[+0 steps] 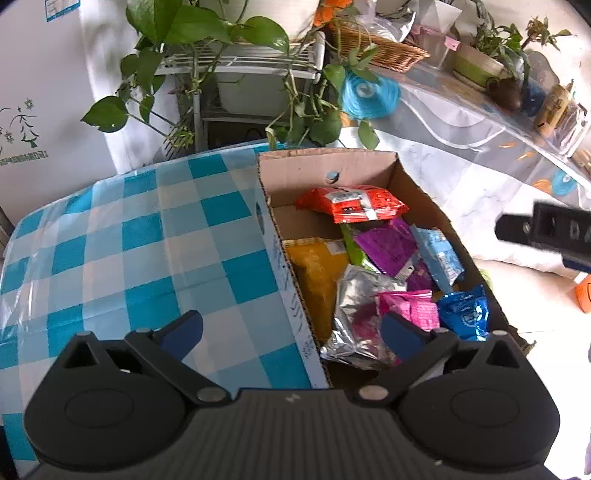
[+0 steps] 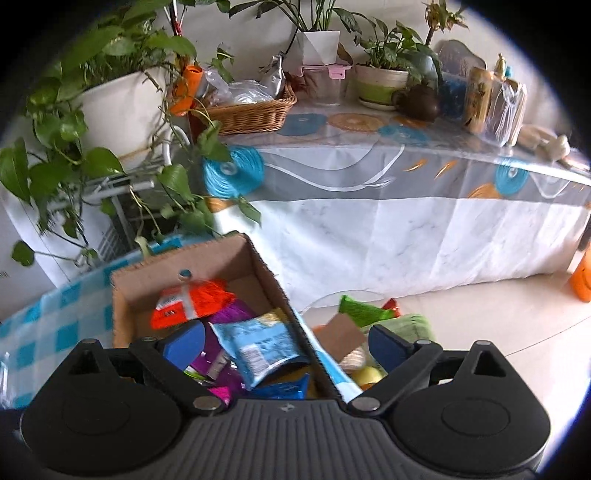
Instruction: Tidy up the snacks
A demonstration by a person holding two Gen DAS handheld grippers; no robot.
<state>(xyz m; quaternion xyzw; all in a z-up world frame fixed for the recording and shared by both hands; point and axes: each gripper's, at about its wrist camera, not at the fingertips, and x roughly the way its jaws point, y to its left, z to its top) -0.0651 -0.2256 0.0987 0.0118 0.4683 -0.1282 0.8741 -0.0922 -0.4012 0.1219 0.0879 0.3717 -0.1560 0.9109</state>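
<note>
A cardboard box [image 1: 391,168] stands on a blue checked tablecloth [image 1: 129,240] and holds several snack packets: a red one [image 1: 351,203], a yellow one [image 1: 317,273], a silver one [image 1: 354,310], purple, pink and blue ones. My left gripper [image 1: 291,330] is open and empty above the box's near left wall. My right gripper [image 2: 286,341] is open and empty over the box's right wall [image 2: 280,291], above a light blue packet [image 2: 258,345]. The right gripper's body also shows in the left wrist view [image 1: 546,230].
To the right of the box lie a green packet [image 2: 362,308] and other items at floor level. Trailing potted plants [image 1: 207,33] on a white rack stand behind the box. A long covered table [image 2: 406,192] with a wicker basket [image 2: 251,110] and pots runs along the back.
</note>
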